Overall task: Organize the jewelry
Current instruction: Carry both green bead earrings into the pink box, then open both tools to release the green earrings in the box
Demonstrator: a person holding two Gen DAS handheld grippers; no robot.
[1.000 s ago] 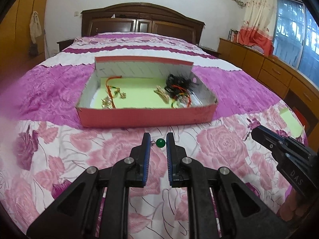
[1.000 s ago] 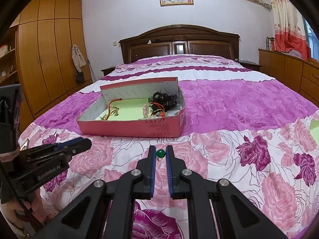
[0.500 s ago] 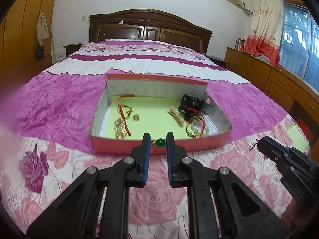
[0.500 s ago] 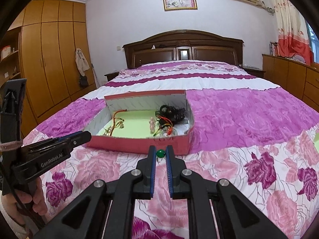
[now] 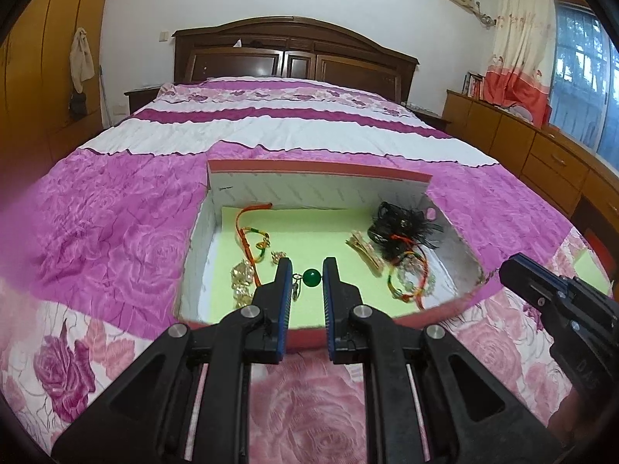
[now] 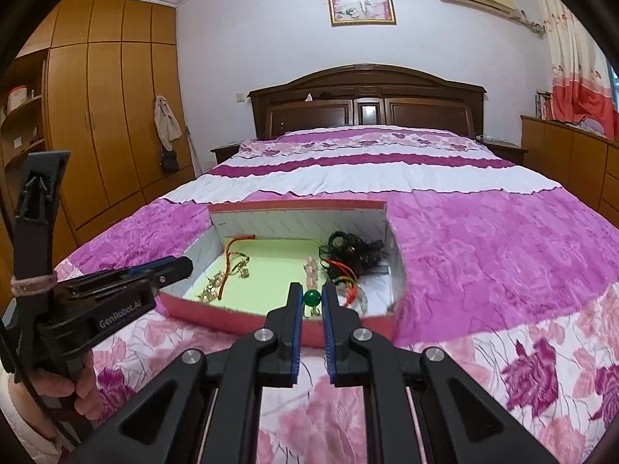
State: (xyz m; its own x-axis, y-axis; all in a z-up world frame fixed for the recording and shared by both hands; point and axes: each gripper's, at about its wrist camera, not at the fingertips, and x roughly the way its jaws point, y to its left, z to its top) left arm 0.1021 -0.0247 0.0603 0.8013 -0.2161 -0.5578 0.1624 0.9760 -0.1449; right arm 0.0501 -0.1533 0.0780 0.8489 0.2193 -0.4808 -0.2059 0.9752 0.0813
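A shallow red box [image 5: 387, 173] [image 6: 271, 312] with a pale green floor lies on the bed. Inside are an orange cord bracelet [image 5: 247, 228], gold pieces [image 5: 241, 276], a black tangle [image 5: 402, 224] and a beaded bracelet [image 5: 410, 276]. My left gripper [image 5: 305, 266] is shut on a green bead earring [image 5: 311, 277], held over the box's near edge. My right gripper [image 6: 312, 290] is shut on a second green bead earring [image 6: 312, 298], also above the near wall. Each gripper shows in the other's view: the right gripper [image 5: 514, 270] at the box's right corner, the left gripper [image 6: 182, 266] at its left side.
The pink and purple floral bedspread [image 5: 96, 224] spreads all around the box. A dark wooden headboard [image 5: 294, 50] stands far behind, a wardrobe [image 6: 108, 116] on the left and drawers [image 5: 541, 154] on the right. A hand [image 6: 73, 390] holds the left gripper's handle.
Both grippers have moved forward and slightly up toward the box, each still holding its green bead earring. The beads now hang over the box's near edge instead of over the bedspread.
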